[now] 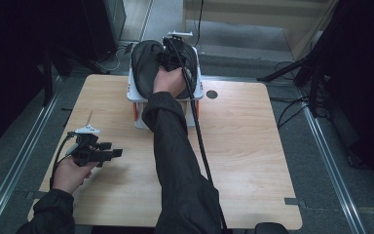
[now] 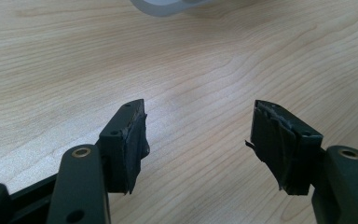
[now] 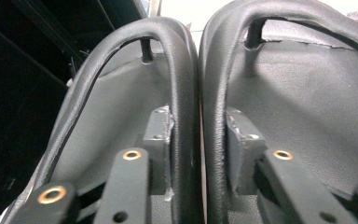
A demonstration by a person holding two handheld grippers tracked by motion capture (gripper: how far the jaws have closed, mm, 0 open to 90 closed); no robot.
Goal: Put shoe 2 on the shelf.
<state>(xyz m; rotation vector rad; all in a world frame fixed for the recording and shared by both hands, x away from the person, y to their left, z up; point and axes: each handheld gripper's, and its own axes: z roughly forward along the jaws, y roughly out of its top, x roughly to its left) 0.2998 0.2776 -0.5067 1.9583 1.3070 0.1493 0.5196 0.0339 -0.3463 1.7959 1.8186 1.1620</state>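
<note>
Two black shoes stand side by side on a white rack (image 1: 132, 93) at the table's far edge, the left shoe (image 1: 143, 68) and the right shoe (image 1: 191, 57). My right gripper (image 1: 169, 62) reaches down into them. In the right gripper view, one jaw of the right gripper (image 3: 198, 123) sits inside each shoe. The two padded inner collars (image 3: 184, 93) lie between the jaws, with a thin gap between the collars, so the pads do not squeeze them. My left gripper (image 1: 114, 149) (image 2: 198, 126) hovers low over the near left of the table (image 2: 205, 60), open and empty.
The right gripper's black cable (image 1: 198, 129) runs back across the table's middle. A round hole (image 1: 212, 94) sits in the tabletop right of the rack. A white rounded edge (image 2: 168, 5) lies ahead of the left gripper. Dark stand legs (image 1: 292, 68) stand beyond the right corner.
</note>
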